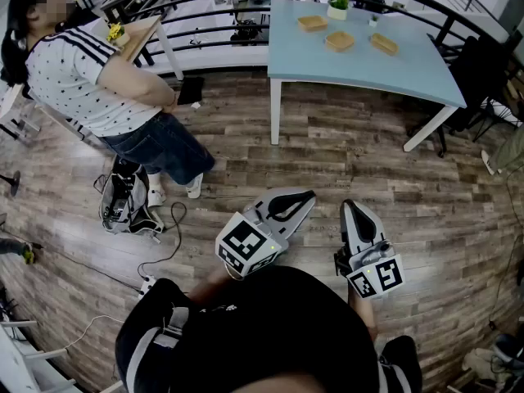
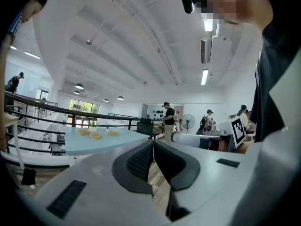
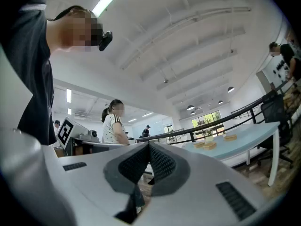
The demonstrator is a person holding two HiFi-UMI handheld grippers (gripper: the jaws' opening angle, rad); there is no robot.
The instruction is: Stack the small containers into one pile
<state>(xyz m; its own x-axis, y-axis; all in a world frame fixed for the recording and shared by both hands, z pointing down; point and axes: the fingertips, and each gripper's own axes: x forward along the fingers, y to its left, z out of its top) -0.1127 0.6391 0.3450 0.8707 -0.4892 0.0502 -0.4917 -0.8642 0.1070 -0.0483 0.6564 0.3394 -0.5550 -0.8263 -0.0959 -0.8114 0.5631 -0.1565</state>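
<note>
Three small tan containers lie apart on the far light-blue table, beside a little potted plant. In the left gripper view the containers show small on the table. The right gripper view has the containers in the distance too. My left gripper and right gripper are held near my body over the wooden floor, well short of the table. Both are shut with nothing between the jaws.
A person in a spotted shirt sits at the left, with a backpack and cables on the floor nearby. A black railing runs behind the table. A dark chair stands at the table's right end.
</note>
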